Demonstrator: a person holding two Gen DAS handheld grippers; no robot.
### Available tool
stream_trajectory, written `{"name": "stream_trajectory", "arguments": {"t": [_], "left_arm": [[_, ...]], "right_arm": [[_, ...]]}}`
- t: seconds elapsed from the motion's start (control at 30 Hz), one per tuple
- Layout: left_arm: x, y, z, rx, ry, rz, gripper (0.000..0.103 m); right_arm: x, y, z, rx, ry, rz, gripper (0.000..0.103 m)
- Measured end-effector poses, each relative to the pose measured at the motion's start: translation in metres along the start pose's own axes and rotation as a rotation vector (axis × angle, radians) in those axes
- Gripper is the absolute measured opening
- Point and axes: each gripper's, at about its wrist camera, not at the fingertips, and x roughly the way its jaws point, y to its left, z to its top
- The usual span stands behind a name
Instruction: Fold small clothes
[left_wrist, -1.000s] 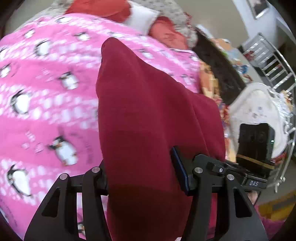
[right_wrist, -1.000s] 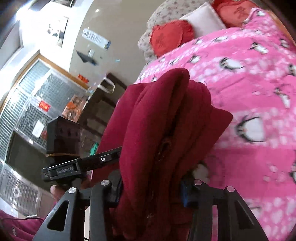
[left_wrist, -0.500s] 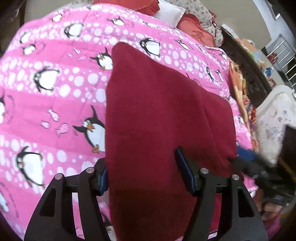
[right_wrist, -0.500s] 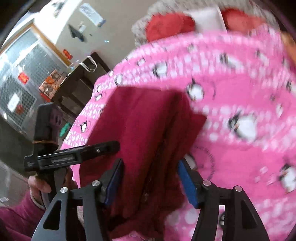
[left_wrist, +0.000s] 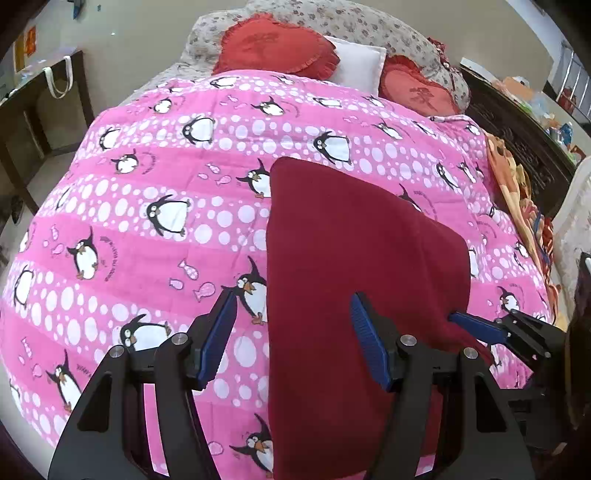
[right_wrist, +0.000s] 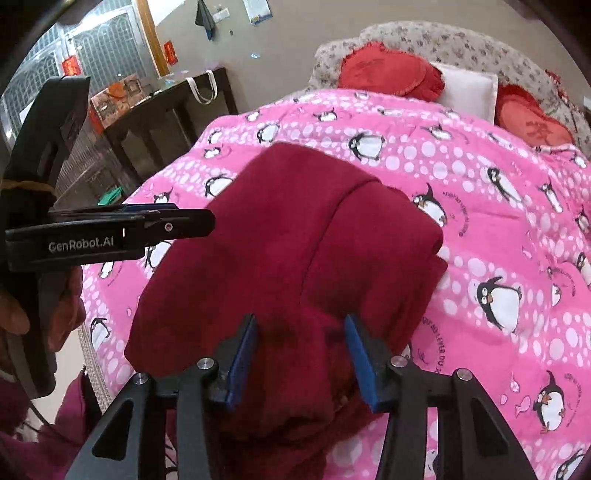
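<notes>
A dark red garment (left_wrist: 354, 280) lies folded flat on the pink penguin blanket (left_wrist: 147, 229); it also shows in the right wrist view (right_wrist: 295, 251). My left gripper (left_wrist: 291, 332) is open above the garment's left edge, with one blue pad over the blanket and one over the cloth. My right gripper (right_wrist: 301, 350) is open with the garment's near end between its blue pads (right_wrist: 356, 354). It also shows in the left wrist view (left_wrist: 480, 328) at the garment's right corner. The left gripper shows in the right wrist view (right_wrist: 110, 229) at the left.
Two red heart cushions (left_wrist: 273, 48) and a white pillow (left_wrist: 356, 68) lie at the bed's head. A dark wooden table (right_wrist: 166, 122) stands left of the bed. An orange patterned cloth (left_wrist: 517, 206) lies along the bed's right edge.
Both grippers have opened and let go of the red garment. The garment went from hanging and bunched to lying flat on the blanket. My left gripper has drawn back.
</notes>
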Motion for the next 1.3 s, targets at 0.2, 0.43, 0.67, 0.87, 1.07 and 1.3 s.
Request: {"name": "stream_trajectory", "arguments": {"t": [0.2, 0.43, 0.67, 0.87, 1.07, 1.3], "left_arm": [[-0.018, -0.006, -0.005, 0.017, -0.036, 0.024, 0.064], [-0.036, -0.015, -0.009, 0.029, -0.081, 0.03, 0.064], [-0.05, -0.019, -0.013, 0.038, -0.118, 0.046, 0.064], [-0.052, -0.02, -0.014, 0.038, -0.122, 0.05, 0.064], [-0.053, -0.02, -0.014, 0.043, -0.123, 0.052, 0.064], [-0.052, -0.02, -0.015, 0.042, -0.121, 0.055, 0.064]], "right_arm": [[-0.036, -0.002, 0.007, 0.066, -0.069, -0.004, 0.048], [-0.064, 0.005, 0.008, 0.171, -0.124, -0.082, 0.054], [-0.065, 0.01, 0.005, 0.222, -0.114, -0.082, 0.062], [-0.063, 0.011, 0.004, 0.227, -0.098, -0.095, 0.063], [-0.062, 0.008, 0.004, 0.239, -0.082, -0.103, 0.063], [-0.059, 0.008, 0.004, 0.239, -0.068, -0.103, 0.063]]}}
